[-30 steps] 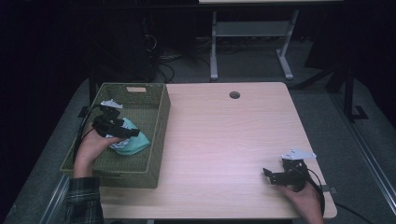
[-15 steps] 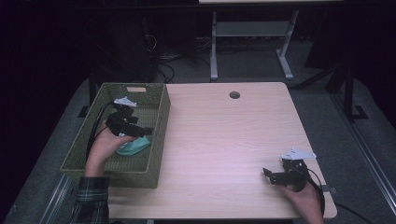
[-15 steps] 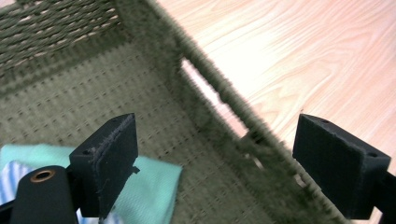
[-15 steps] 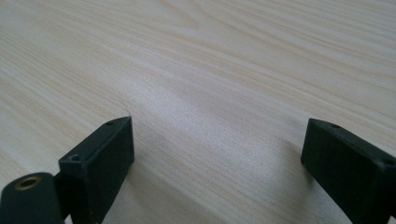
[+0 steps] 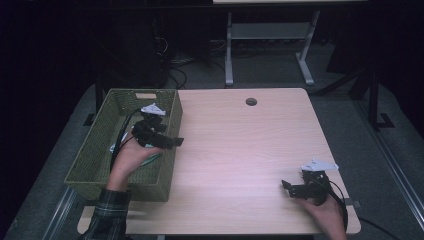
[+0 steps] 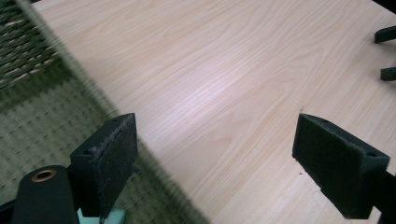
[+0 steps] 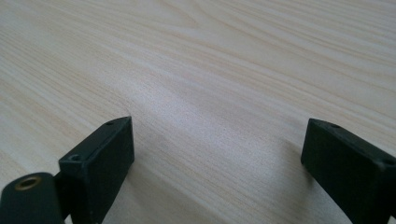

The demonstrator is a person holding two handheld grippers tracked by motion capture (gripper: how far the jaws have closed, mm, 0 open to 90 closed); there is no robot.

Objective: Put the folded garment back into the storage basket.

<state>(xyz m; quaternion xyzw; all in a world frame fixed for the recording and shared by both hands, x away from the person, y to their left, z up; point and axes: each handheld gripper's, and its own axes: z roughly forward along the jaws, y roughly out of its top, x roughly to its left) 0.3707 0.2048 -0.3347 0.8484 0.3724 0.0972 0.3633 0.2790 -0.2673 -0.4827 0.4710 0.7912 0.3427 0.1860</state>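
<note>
Green woven basket at the worktop's left edge; a pale teal object lies inside on its floor, mostly hidden under the hand, shape unclear. Left gripper above the basket's right wall, fingers spread wide, empty. Right gripper low over bare wood near the front right corner, fingers spread, empty.

Lab or office workspace: light wood desk with cable grommet hole, grey carpet floor, tangled cables under a second white-legged desk behind, dark surroundings
</note>
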